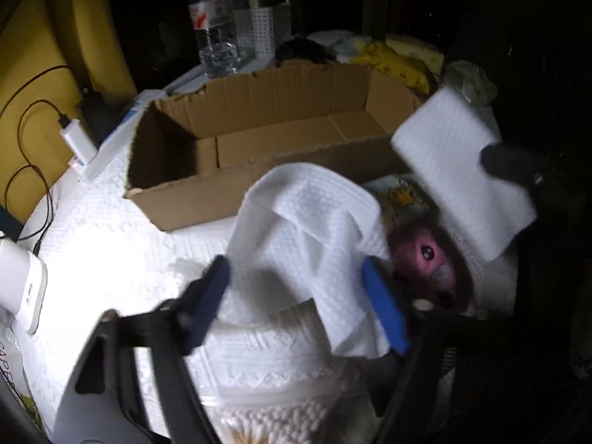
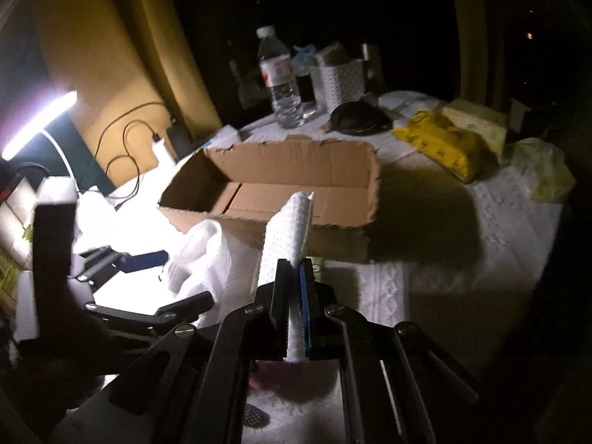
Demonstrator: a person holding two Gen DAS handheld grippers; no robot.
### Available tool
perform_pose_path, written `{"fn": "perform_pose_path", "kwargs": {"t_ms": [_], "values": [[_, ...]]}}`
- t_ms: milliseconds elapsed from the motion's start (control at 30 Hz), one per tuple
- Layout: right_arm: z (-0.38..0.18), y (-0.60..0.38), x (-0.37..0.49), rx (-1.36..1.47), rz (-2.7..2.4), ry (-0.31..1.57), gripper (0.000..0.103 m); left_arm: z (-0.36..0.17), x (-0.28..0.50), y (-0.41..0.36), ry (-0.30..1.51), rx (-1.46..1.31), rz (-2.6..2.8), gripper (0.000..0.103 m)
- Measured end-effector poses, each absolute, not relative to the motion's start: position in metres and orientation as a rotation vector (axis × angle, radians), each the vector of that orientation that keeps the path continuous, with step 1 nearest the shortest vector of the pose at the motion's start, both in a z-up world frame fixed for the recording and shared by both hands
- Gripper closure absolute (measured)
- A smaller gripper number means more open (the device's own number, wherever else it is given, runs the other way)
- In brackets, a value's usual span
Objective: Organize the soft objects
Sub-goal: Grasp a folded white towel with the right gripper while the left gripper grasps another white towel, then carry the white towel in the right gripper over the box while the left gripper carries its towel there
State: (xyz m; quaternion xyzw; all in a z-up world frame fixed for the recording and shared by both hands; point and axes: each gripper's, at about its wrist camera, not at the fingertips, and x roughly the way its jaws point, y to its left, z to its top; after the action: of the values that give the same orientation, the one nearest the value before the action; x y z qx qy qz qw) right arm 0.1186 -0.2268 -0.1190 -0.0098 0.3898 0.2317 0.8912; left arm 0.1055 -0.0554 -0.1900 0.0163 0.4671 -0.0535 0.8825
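The surface (image 2: 462,244), covered in a white embossed cloth, is lying half in bright lamp glare and half in shadow. An open cardboard box (image 1: 259,137) is sitting on it toward the middle, its inside bare. Behind the box a clear water bottle (image 2: 279,77) is standing upright, with a white perforated basket (image 2: 340,81) just beside it, and a yellow packet (image 2: 444,144) is lying off to the right. At the left edge a white power bank (image 1: 76,140) is resting with a black cable plugged into it.

In front of the box a crumpled white cloth (image 1: 307,244) is lying on the surface, partly covering a pink soft toy (image 1: 425,255) at its right. The left claw (image 1: 296,296) is reaching down over this cloth with its blue fingers (image 1: 384,310) standing apart on either side of it; whether they are pressing on it cannot be told.

The right claw (image 2: 295,296) is clamping together on a folded white cloth (image 2: 288,236), holding it up edge-on above the surface, just in front of the box's near wall.
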Motion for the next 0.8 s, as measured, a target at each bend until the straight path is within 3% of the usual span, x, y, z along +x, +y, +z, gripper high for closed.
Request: {"fn": "perform_pose_path", "kwargs": {"t_ms": [67, 133, 167, 267, 800], "values": [[-0.116, -0.232, 0.118, -0.012, 0.473, 0.802, 0.097, -0.194, 0.108, -0.059, 0.981, 0.041, -0.121, 0.056], [-0.114, -0.235, 0.117, -0.007, 0.467, 0.797, 0.097, -0.195, 0.107, -0.062, 0.984, 0.040, -0.137, 0.064], [-0.114, -0.237, 0.117, -0.005, 0.465, 0.796, 0.097, -0.195, 0.107, -0.064, 0.983, 0.041, -0.146, 0.075], [-0.113, -0.238, 0.115, -0.001, 0.462, 0.791, 0.097, -0.193, 0.105, -0.064, 0.973, 0.028, -0.170, 0.091], [-0.093, -0.248, 0.110, -0.005, 0.430, 0.741, 0.097, -0.115, 0.083, -0.035, 0.787, -0.095, -0.216, 0.095]]}}
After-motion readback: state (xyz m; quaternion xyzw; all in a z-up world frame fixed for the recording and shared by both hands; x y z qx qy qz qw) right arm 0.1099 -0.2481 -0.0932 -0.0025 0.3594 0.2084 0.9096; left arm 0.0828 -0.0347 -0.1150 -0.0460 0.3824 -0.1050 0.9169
